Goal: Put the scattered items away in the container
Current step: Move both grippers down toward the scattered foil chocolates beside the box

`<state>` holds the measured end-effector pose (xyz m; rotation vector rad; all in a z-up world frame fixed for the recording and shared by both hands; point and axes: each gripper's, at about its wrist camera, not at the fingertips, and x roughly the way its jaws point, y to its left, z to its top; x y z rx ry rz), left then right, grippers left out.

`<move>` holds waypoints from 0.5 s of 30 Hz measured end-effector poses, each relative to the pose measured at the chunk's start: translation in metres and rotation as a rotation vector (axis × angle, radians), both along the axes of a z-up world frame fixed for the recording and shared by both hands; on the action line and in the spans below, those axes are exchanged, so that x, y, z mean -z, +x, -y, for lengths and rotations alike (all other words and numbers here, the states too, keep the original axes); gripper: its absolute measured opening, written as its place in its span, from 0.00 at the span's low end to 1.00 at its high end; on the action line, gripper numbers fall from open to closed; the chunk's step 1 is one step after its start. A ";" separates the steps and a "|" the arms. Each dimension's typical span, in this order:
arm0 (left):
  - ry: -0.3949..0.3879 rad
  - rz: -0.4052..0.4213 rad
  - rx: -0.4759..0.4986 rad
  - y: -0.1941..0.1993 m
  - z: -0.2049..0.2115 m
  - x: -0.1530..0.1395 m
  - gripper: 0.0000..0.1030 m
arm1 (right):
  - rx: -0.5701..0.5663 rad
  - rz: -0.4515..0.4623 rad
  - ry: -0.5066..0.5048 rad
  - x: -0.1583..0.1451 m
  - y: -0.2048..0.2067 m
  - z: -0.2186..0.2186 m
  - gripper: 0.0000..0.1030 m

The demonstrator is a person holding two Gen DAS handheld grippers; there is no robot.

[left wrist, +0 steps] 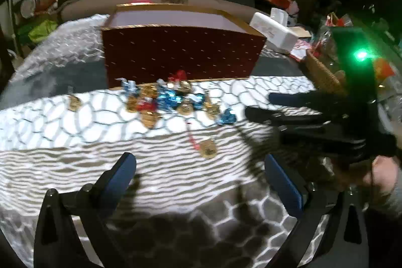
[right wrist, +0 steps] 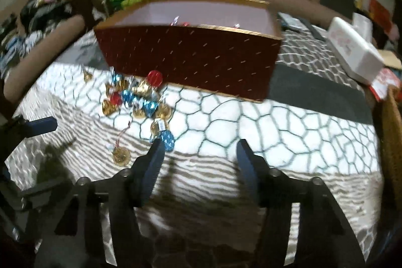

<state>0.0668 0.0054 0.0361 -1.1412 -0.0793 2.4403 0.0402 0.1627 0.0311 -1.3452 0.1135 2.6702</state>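
While we are hovering both tools over the patterned cloth (left wrist: 75, 132), the foil-wrapped sweets and gold coins (left wrist: 176, 99) are lying in a loose heap just in front of the red box (left wrist: 181, 54), with one gold coin on a red string (left wrist: 208, 148) sitting apart, nearer to us. Our left gripper (left wrist: 198, 175) is standing spread wide and holding nothing; our right gripper (right wrist: 199, 155) is likewise spread and empty, its left finger just beside a blue-wrapped sweet (right wrist: 167, 138). We are judging these pieces to be light, small and slick in their foil, so they are likely to skate or crumple under a hard squeeze. We are thinking a gentle pinch across the flat faces of a coin, or across a wrapper's body, not its twisted ends, is the safest hold. A few wrappers are already showing inside the box.
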 end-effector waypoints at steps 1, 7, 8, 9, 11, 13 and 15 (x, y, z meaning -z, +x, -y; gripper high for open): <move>0.014 0.011 0.007 -0.003 -0.003 0.002 0.90 | -0.019 0.005 -0.013 0.004 -0.003 0.001 0.50; 0.034 0.050 0.053 -0.017 -0.017 0.015 0.66 | -0.078 0.016 -0.087 0.012 -0.015 -0.004 0.47; 0.041 0.052 0.064 -0.018 -0.018 0.016 0.59 | -0.091 0.015 -0.107 0.013 -0.016 -0.005 0.47; 0.045 0.055 0.072 -0.018 -0.017 0.018 0.51 | -0.105 0.016 -0.127 0.013 -0.016 -0.006 0.47; 0.041 0.065 0.085 -0.019 -0.018 0.021 0.45 | -0.119 0.021 -0.146 0.015 -0.019 -0.007 0.47; 0.048 0.080 0.085 -0.021 -0.016 0.023 0.44 | -0.130 0.030 -0.175 0.020 -0.023 -0.008 0.45; 0.051 0.090 0.072 -0.023 -0.014 0.024 0.44 | -0.133 0.037 -0.194 0.023 -0.026 -0.007 0.45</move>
